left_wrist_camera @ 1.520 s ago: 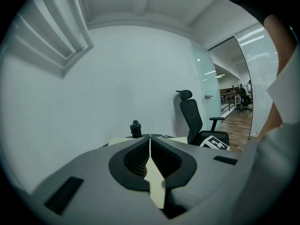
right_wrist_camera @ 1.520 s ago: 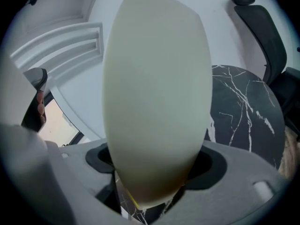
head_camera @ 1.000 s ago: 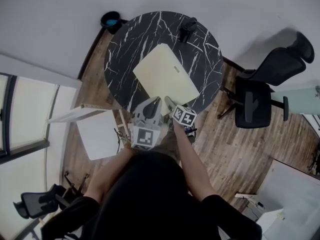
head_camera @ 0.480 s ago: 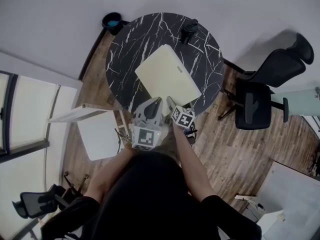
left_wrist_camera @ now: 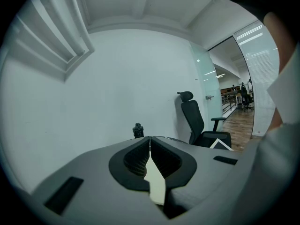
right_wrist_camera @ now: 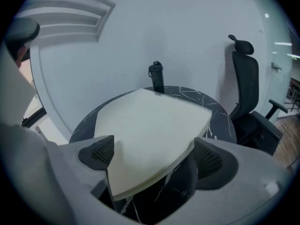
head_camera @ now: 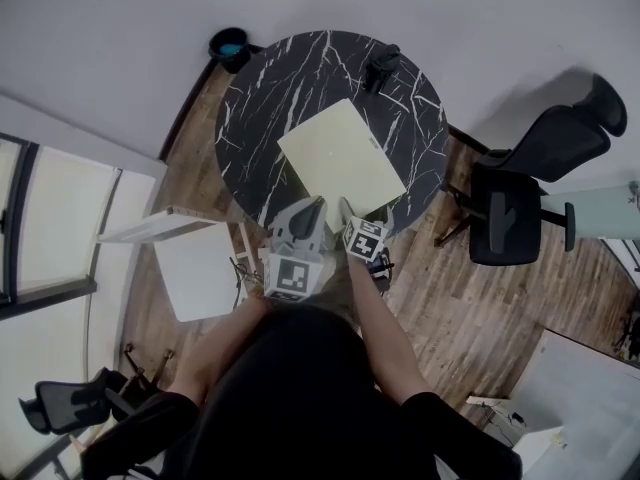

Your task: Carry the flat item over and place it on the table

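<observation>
Board corner behind left gripper

text: none legible | labels/brands: none legible | numbers/signs: none legible

right tongs just opened wide, board between them

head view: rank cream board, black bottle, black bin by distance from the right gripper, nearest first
From the right gripper:
1. cream board: between its jaws, which have just been opening.
2. black bottle: at the far edge of the table.
3. black bin: on the floor past the table, far left.
</observation>
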A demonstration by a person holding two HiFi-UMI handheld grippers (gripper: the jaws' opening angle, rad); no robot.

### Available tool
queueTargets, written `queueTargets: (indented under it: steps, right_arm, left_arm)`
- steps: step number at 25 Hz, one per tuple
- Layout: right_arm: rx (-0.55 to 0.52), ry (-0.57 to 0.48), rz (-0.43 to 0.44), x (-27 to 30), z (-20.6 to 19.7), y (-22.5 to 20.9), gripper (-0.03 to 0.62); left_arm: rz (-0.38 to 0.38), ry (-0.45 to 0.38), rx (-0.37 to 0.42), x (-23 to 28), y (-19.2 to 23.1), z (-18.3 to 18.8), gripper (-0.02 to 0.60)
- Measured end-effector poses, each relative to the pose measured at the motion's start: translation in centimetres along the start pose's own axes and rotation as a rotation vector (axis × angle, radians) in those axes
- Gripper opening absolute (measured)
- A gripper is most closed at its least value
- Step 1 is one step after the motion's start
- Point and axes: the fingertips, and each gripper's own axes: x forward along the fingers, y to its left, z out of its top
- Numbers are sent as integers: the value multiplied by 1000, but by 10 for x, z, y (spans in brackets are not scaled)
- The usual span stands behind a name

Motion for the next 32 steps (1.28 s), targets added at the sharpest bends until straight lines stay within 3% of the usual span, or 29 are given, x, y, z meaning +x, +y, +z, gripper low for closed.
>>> queueTargets:
  steps: [6, 17, 19, 32]
  right_arm:
    - [-120, 0, 76, -4, -7, 5, 529]
    - [-258, -154, 163, -37, 27, 32, 516]
    - [-281, -178, 174, -45, 35, 36, 457]
    - [-322, -316, 174, -96, 75, 41, 298]
  left_arm:
    - [-12, 2, 4, 3, -3, -1, 3]
    - [-37, -15, 2, 6, -13, 5, 3]
    - [-41, -20, 3, 5, -14, 6, 3]
    - [-57, -64, 0, -7, -9, 14, 3]
